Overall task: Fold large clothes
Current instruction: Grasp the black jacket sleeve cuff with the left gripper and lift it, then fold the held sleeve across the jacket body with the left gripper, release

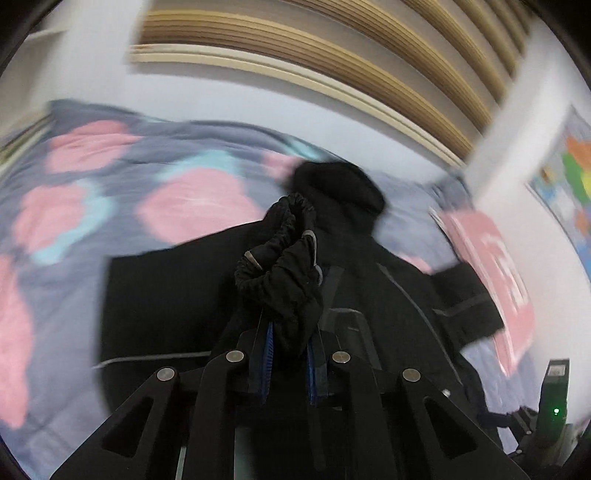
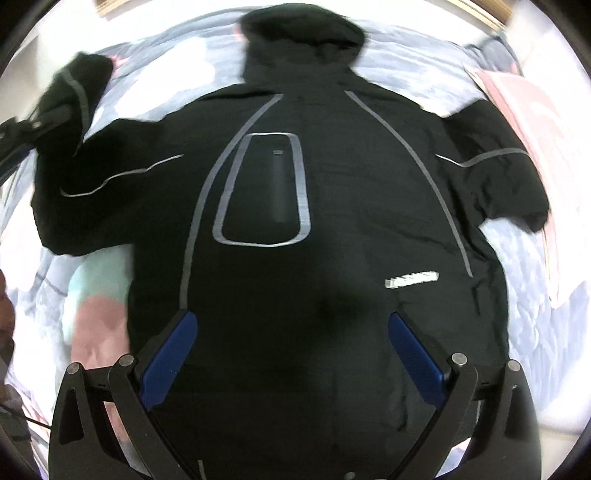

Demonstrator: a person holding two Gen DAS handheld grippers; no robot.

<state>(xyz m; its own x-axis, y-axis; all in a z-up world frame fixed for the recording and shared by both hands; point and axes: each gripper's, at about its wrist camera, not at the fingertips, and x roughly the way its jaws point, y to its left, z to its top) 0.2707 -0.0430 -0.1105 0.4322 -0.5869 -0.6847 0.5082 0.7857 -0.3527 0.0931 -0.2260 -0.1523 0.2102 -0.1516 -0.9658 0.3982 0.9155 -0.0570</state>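
A black hooded jacket with grey reflective stripes lies spread flat on a bed, hood at the far end. My left gripper is shut on the bunched elastic cuff of its left sleeve and holds it lifted above the jacket body. In the right wrist view that raised sleeve and the left gripper show at the far left. My right gripper is open and empty, hovering over the jacket's lower part. The right sleeve lies folded at the right.
The bed has a grey quilt with pink and turquoise patches. A pink pillow lies at the right. A white wall with wooden slats is behind the bed, and a colourful map poster hangs at the right.
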